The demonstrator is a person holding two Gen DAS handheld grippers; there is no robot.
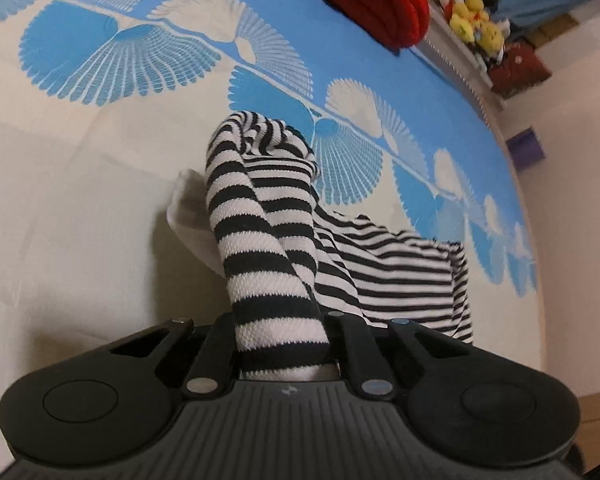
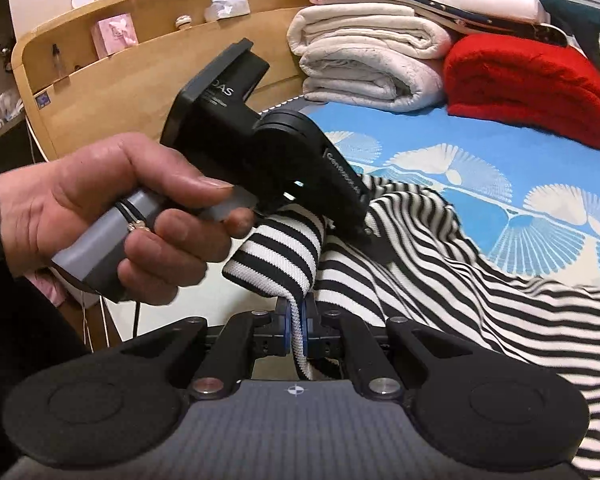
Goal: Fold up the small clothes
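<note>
A black-and-white striped garment [image 1: 384, 268] lies bunched on the bed, with a thick ribbed band [image 1: 252, 240] rising from it. My left gripper [image 1: 280, 344] is shut on that band; its fingertips are hidden under the cloth. In the right wrist view the garment [image 2: 480, 280] spreads right over the sheet. My right gripper [image 2: 297, 332] is shut on the garment's ribbed edge [image 2: 280, 256], the blue pads pinching it. The left gripper [image 2: 352, 216], held by a hand [image 2: 100, 216], grips the same band just beyond.
The bed has a blue and cream shell-pattern sheet [image 1: 100, 160]. A red folded blanket [image 2: 532, 92] and stacked white blankets [image 2: 372, 60] lie at the far end. A wooden headboard shelf [image 2: 120, 60] with small items stands behind. Yellow plush toys [image 1: 476, 20] sit on a shelf beside the bed.
</note>
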